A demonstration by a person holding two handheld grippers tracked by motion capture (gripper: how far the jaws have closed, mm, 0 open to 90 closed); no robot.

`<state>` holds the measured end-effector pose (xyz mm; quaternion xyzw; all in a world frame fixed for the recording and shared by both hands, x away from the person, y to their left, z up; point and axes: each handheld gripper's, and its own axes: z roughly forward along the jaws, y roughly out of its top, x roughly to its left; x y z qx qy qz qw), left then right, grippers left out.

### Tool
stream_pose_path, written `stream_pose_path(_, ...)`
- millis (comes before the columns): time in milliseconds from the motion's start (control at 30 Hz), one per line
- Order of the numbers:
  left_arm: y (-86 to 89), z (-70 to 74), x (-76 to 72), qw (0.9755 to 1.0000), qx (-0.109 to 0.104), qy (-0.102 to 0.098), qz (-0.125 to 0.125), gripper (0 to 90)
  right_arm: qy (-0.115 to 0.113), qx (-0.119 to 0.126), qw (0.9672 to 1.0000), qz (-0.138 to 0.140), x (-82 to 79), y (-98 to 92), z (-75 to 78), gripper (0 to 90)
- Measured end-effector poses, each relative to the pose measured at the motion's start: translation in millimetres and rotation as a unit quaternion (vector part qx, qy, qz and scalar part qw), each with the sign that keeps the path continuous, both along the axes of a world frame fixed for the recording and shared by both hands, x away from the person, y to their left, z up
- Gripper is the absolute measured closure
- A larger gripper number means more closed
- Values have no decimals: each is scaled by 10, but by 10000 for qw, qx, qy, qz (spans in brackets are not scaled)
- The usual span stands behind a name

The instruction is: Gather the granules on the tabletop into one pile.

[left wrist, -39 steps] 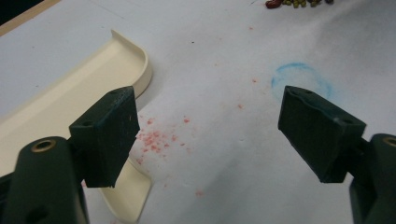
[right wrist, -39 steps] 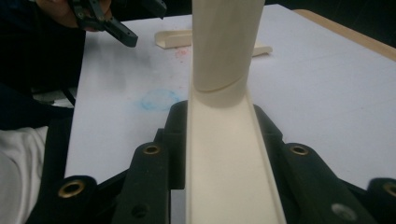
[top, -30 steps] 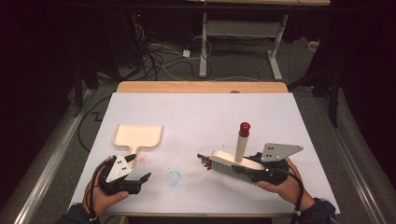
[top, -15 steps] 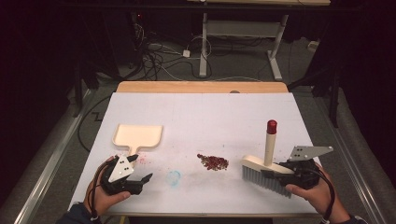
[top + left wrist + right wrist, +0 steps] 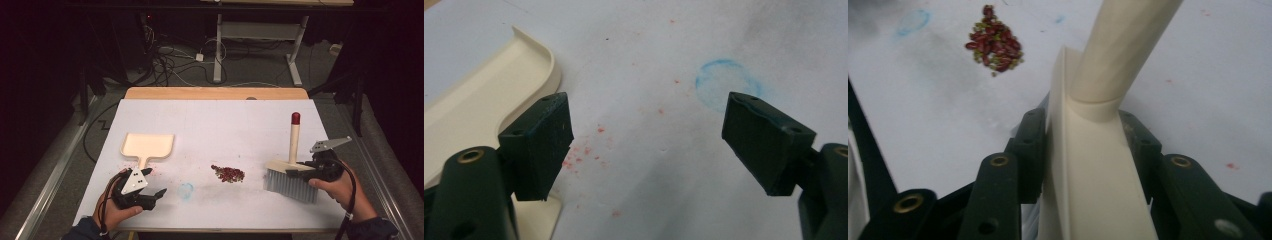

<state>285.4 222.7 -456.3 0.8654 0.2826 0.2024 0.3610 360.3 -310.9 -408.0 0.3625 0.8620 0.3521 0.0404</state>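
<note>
**A:** Why is the brush (image 5: pixel 291 176) sitting out to the right of the pile rather than on it?

**B:** My guess is it's lined up for a sweep. The right gripper (image 5: pixel 320 167) has its jaws on either side of the brush's cream head – in the right gripper view the black jaws flank the block just below where the handle rises. They have just been opening a little, with the head between them, but the pads look to be against it, so I'd call it held. The bristles rest on the white table (image 5: pixel 215 120), the red-tipped handle stands upright, and the small heap of red beans (image 5: pixel 228 173) lies to the left, near but apart.

**A:** And the dustpan (image 5: pixel 147 146)?

**B:** It lies flat on the far-left side of the table, its short handle pointing toward the person. That puts the heap between brush and pan, so a sweep leftward would drive the beans that way – though the pan's open edge seems to face away, so it likely needs turning or holding first.

**A:** Is that what the left gripper (image 5: pixel 145 192) is for?

**B:** Probably. Its jaws stand wide apart with nothing between them, just beside the pan's handle; the left gripper view shows the pan's rim by one jaw and a faint blue ring (image 5: pixel 728 82) on the table ahead.
</note>
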Motion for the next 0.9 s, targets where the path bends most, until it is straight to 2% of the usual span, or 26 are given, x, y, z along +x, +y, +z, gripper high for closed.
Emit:
stream_pose_path(67, -14, -7, 2, 10000, 19, 29, -39, 198, 53, -12, 10000, 53, 134, -17, -21, 579)
stream_pose_path(133, -22, -14, 4, 10000, 26, 52, -59, 198, 66, -229, 9995, 211, 263, -31, -39, 548)
stream_pose_path(167, -25, -17, 6, 10000, 28, 62, -68, 198, 13, -324, 9992, 247, 326, -41, -45, 504)
stream_pose_path(233, -27, -23, 11, 9999, 52, 99, -94, 198, -7, -507, 9986, 178, 447, -78, -55, 433)
stream_pose_path(300, -31, -32, 12, 9998, 50, 121, -114, 198, -88, -672, 9977, 30, 545, -146, -60, 439)
stream_pose_path(333, -32, -35, 12, 9998, 60, 138, -131, 198, -190, -652, 9975, -172, 589, -188, -58, 504)
stream_pose_path(400, -33, -37, 14, 9997, 83, 142, -161, 198, -195, -508, 9976, -436, 657, -259, -65, 517)
stream_pose_path(500, -36, -37, 14, 9997, 74, 142, -162, 198, -393, -964, 9908, -863, 714, -239, -120, 586)
stream_pose_path(567, -38, -37, 14, 9997, 78, 146, -160, 198, -456, -889, 9904, -959, 740, -218, -164, 619)
stream_pose_path(600, -38, -37, 14, 9997, 78, 146, -160, 198, -542, -915, 9889, -1041, 749, -205, -187, 633)
stream_pose_path(667, -46, -39, 13, 9997, 66, 144, -164, 198, -611, -1093, 9840, -1265, 779, -179, -252, 641)
stream_pose_path(800, -47, -41, 14, 9997, 84, 151, -181, 198, -714, -1370, 9763, -1516, 830, -150, -370, 650)
stream_pose_path(900, -45, -39, 16, 9997, 82, 147, -178, 198, -675, -1273, 9767, -1592, 850, -159, -405, 635)
